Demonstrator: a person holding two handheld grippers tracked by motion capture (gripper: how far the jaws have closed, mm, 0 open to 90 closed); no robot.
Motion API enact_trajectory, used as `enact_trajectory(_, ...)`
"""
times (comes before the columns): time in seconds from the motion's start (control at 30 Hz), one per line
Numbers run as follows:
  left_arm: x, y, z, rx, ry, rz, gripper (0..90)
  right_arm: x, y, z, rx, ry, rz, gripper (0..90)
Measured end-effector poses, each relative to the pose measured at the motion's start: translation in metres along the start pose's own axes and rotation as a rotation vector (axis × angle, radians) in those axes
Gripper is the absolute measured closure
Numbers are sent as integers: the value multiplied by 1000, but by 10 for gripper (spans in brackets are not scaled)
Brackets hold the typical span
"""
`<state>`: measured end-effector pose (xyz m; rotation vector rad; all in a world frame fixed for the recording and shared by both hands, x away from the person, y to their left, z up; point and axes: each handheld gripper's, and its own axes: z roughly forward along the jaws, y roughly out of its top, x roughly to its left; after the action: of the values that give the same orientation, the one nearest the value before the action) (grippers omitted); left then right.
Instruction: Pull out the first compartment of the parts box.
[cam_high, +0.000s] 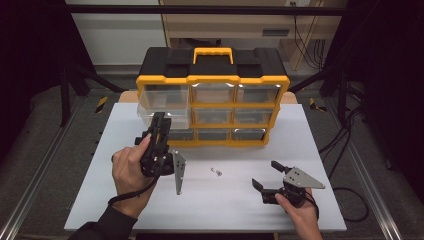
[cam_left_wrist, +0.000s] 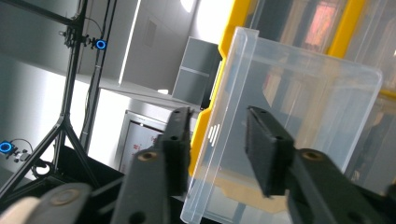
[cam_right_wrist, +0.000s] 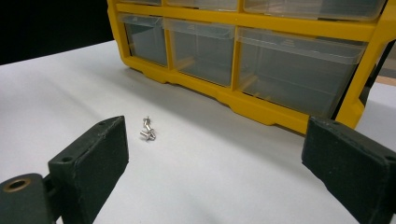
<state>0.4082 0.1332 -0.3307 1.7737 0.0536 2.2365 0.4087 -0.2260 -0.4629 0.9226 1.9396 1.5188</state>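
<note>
The left tongs (cam_high: 159, 120) were at the left side of the organizer (cam_high: 212, 102), which stood at the far part of the white desk (cam_high: 100, 200). The organizer was yellow with a black top, a yellow handle and three rows of clear drawers. One clear drawer (cam_high: 162, 117), in the left column, was pulled out toward the person, and it stuck out from the front of the organizer. The left hand (cam_high: 129, 170) held the tongs pointing forward, away from the person, with their tips at this drawer.

In the left gripper view, the drawer's (cam_left_wrist: 289, 126) front corner stood between the two black jaws. The jaws were apart, and a gap showed between each pad and the plastic, so they were not pressing on the drawer. The drawer looked empty, as far as the clear walls allowed me to see.

The right tongs (cam_high: 265, 174) lay low at the near right part of the desk, held by the right hand (cam_high: 300, 210), and they pointed to the left. Their jaws were wide apart and nothing was between them.

Some small metal screws (cam_high: 216, 171) lay on the desk, in front of the organizer and about between the two tongs. In the right gripper view the screws (cam_right_wrist: 148, 130) were just beyond the left jaw, not touching it, and the bottom row of drawers (cam_right_wrist: 289, 70) behind them was closed.
</note>
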Motion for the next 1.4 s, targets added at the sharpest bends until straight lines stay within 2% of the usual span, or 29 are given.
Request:
enact_trajectory(0.07, 1, 0, 0, -13, 2, -14, 509, 0, 0, 0, -1, 1, -3, 74)
enact_trajectory(0.13, 1, 0, -1, -5, -11, -30, 461, 0, 0, 0, 1, 1, -1, 74)
enact_trajectory(0.2, 2, 0, -1, 18, -42, -50, 413, 0, 0, 0, 1, 1, -2, 74)
enact_trajectory(0.23, 2, 0, -1, 14, -49, -63, 383, 0, 0, 0, 1, 1, -2, 74)
enact_trajectory(0.37, 1, -2, -1, 28, -46, -131, 221, 0, 0, 0, 3, -1, -2, 73)
enact_trajectory(0.43, -1, -3, 1, 11, -56, -182, 184, 0, 0, 0, 4, 0, -5, 73)
enact_trajectory(0.47, -1, -3, 1, 15, -64, -194, 172, 0, 0, 0, 4, 0, -3, 73)
enact_trajectory(0.63, 0, -3, -1, 11, -78, -214, 137, 0, 0, 0, 5, 0, -5, 72)
enact_trajectory(0.87, 3, -3, -5, 12, -117, -286, 121, 0, 0, 0, 9, -1, -1, 72)
enact_trajectory(1.07, 4, -5, -7, 16, -125, -321, 118, 0, 0, 0, 9, -1, 0, 72)
enact_trajectory(1.13, 4, -6, -10, 14, -123, -343, 118, 0, 0, 0, 9, 0, -3, 72)
enact_trajectory(1.2, 3, -9, -12, 16, -138, -380, 116, 0, 0, 0, 10, 0, -3, 71)
enact_trajectory(1.3, 1, -12, -14, 24, -142, -390, 114, 0, 0, 0, 10, -1, -1, 71)
enact_trajectory(1.4, 1, -18, -16, 35, -159, -424, 110, 0, 0, 0, 5, -3, -3, 70)
